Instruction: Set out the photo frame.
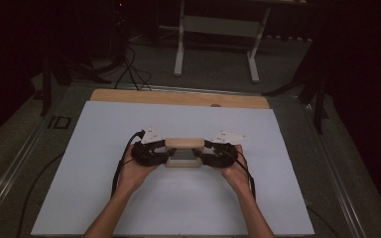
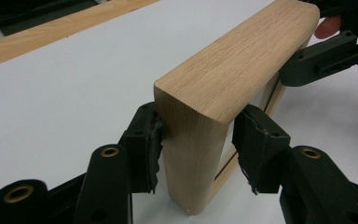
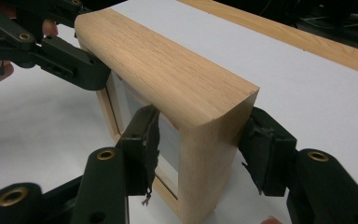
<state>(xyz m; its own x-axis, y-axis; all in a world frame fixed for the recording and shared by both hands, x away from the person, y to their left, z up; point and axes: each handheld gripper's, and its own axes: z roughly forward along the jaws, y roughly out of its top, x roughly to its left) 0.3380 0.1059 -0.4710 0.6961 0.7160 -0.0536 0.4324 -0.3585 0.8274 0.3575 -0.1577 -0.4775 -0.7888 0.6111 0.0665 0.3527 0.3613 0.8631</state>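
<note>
High view: a wooden frame (image 1: 184, 152) stands upright on the white surface (image 1: 104, 198), near its middle, with the left gripper (image 1: 164, 152) at one end and the right gripper (image 1: 202, 152) at the other. Both forearms enter from the bottom edge, hands angled inward. Left gripper view: jaws closed on the frame's (image 2: 223, 84) end post, pads pressed to both faces. Right gripper view: jaws clamped likewise on the opposite post, and a pale inner panel (image 3: 168, 135) is visible inside the frame (image 3: 168, 70).
</note>
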